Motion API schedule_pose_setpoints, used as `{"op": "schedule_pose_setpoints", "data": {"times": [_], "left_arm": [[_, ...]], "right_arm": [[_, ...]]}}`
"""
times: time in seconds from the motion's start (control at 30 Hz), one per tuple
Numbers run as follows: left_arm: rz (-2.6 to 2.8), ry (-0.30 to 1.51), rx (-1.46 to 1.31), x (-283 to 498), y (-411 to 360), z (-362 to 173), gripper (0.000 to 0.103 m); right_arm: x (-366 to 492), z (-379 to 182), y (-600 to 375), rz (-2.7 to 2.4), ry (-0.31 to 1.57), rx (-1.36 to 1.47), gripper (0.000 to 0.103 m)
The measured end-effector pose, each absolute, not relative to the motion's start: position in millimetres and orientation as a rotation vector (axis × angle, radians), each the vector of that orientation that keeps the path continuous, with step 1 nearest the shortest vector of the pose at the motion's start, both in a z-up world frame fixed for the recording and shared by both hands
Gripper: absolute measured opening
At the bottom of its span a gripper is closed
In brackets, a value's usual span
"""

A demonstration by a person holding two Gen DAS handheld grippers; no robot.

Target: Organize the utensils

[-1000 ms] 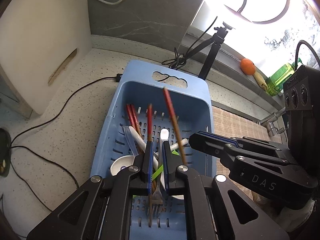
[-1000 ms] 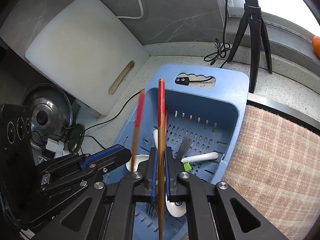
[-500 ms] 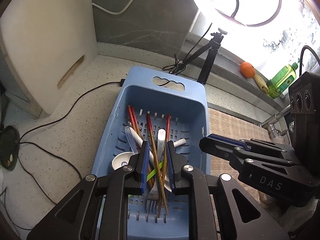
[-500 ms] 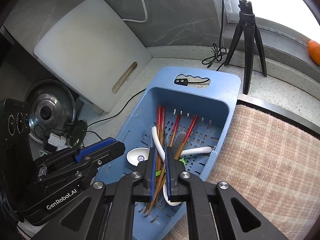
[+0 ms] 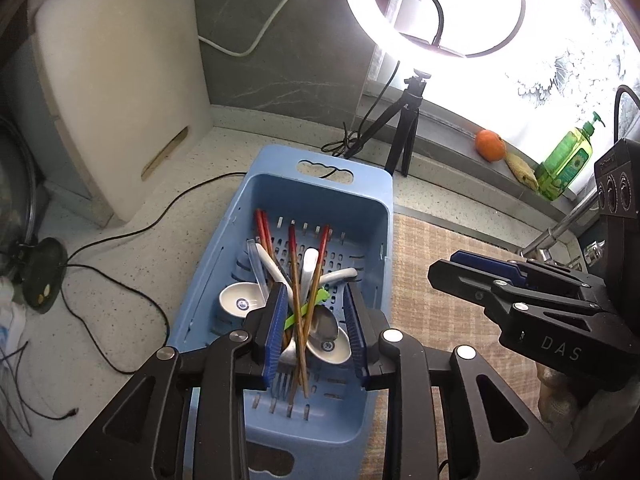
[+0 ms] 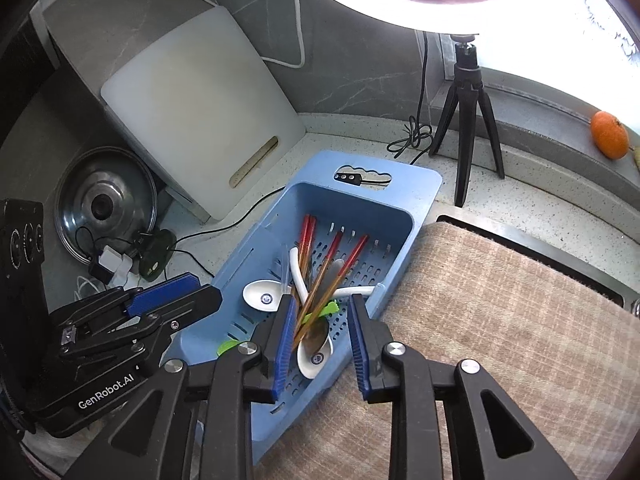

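Left tongs [image 5: 318,330] held above the blue basket [image 5: 362,200], jaws apart and just opened wider, nothing pinched between the blue pads [image 5: 276,332]. Right tongs [image 6: 322,342] likewise parted and just widened, empty, poised over the basket's near end. Basket resting on the speckled bench [image 5: 120,280], its right edge beside a checked cloth [image 6: 500,320]. Inside, a loose heap: red-tipped chopsticks [image 5: 298,280] crossed over one another, another red pair at 11 o'clock of them along the left wall, a white ceramic spoon [image 5: 240,300] at 9 o'clock, a second white spoon [image 5: 332,346] toward 5 o'clock, a metal spoon [image 5: 324,320] on it, a green strip [image 5: 312,304] lying across the pile, fork tines [image 5: 282,380] near 6 o'clock. Seen only from the left wrist: green soap bottle [image 5: 564,164] at 2 o'clock on the sill, a yellowish cloth beside it, the whole ring light [image 5: 434,6], a chrome tap at the right edge, and the right tongs from the side at 3 o'clock. Seen only from the right wrist: pot lid [image 6: 104,208] at 9 o'clock beside the white cutting board [image 6: 204,112], a white plug block near 8 o'clock, a black inline switch lying in the basket's handle slot, a green scrap under the basket's left edge, and the left tongs from the side at 8 o'clock. Shared by both: tripod [image 6: 466,120], orange [image 6: 610,134], black cable across the bench.
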State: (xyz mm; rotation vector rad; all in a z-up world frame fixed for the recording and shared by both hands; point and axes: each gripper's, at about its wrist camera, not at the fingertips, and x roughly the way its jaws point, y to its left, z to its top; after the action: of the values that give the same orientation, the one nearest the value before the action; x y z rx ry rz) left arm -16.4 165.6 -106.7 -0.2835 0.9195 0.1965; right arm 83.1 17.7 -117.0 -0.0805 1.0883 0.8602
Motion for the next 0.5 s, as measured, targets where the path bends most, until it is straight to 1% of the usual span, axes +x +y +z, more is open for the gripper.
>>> {"op": "schedule_pose_setpoints", "data": {"times": [0.07,0.13,0.23,0.3,0.37,0.43,0.5], "left_arm": [[0.215,0.914,-0.291,-22.6,157.4,-103.2,0.027],[0.231,0.903,-0.304,-29.1,148.8,-100.1,0.029],[0.26,0.882,-0.311,-39.3,133.6,-95.1,0.038],[0.274,0.868,-0.316,-46.5,123.5,-90.9,0.039],[0.295,0.85,-0.322,-54.2,115.1,-86.4,0.039],[0.314,0.835,-0.323,-60.6,107.1,-82.2,0.039],[0.337,0.822,-0.312,-66.5,98.2,-78.2,0.04]], "right_arm": [[79.4,-113.2,8.6,0.871,1.068,-0.098,0.032],[75.2,-109.3,-0.7,0.875,1.043,-0.12,0.034],[70.9,-102.6,-16.6,0.879,1.013,-0.134,0.035],[67.5,-97.9,-26.1,0.884,0.992,-0.144,0.037],[63.1,-93.4,-36.7,0.886,0.966,-0.153,0.044],[58.0,-88.9,-46.7,0.89,0.937,-0.159,0.048],[54.4,-85.1,-55.4,0.889,0.914,-0.165,0.053]]}}
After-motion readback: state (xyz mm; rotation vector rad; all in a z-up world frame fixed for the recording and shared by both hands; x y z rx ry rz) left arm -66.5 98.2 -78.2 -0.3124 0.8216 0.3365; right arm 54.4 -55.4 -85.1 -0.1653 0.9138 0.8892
